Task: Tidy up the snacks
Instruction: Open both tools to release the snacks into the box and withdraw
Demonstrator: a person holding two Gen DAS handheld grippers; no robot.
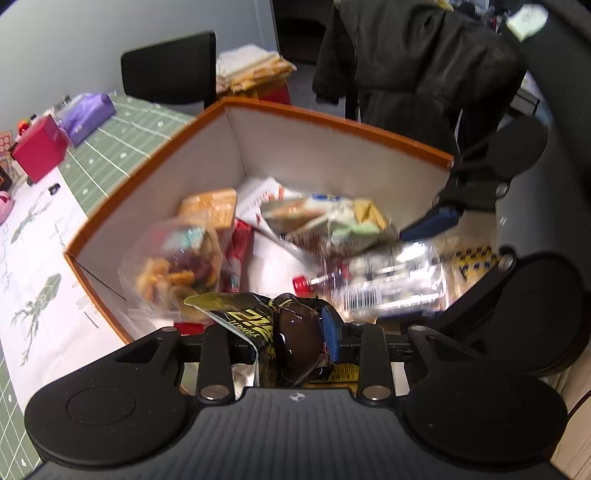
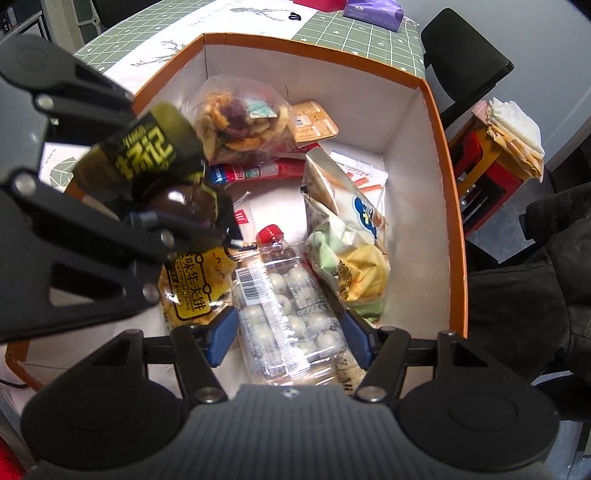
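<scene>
A white cardboard box with an orange rim [image 1: 332,118] [image 2: 314,48] holds several snack packets. My left gripper [image 1: 295,339] [image 2: 173,212] is shut on a dark brown snack in a black-and-yellow wrapper [image 1: 291,332] [image 2: 147,151], low over the box's near left side. My right gripper [image 2: 288,336] [image 1: 439,266] is shut on a clear packet of white balls [image 2: 291,314] [image 1: 380,284], its blue pads [image 2: 221,332] against the two long edges. Below lie a bag of mixed fruit chips [image 2: 240,114], a yellow waffle bag [image 2: 195,291] and a green-and-yellow bag [image 2: 351,269].
The box stands on a table with a green grid cloth [image 2: 351,29]. A red box [image 1: 37,151] and a purple pack [image 1: 85,114] sit further along it. A black chair [image 1: 170,70], a red stool with folded cloths [image 2: 509,129] and a dark jacket [image 1: 417,66] stand beyond.
</scene>
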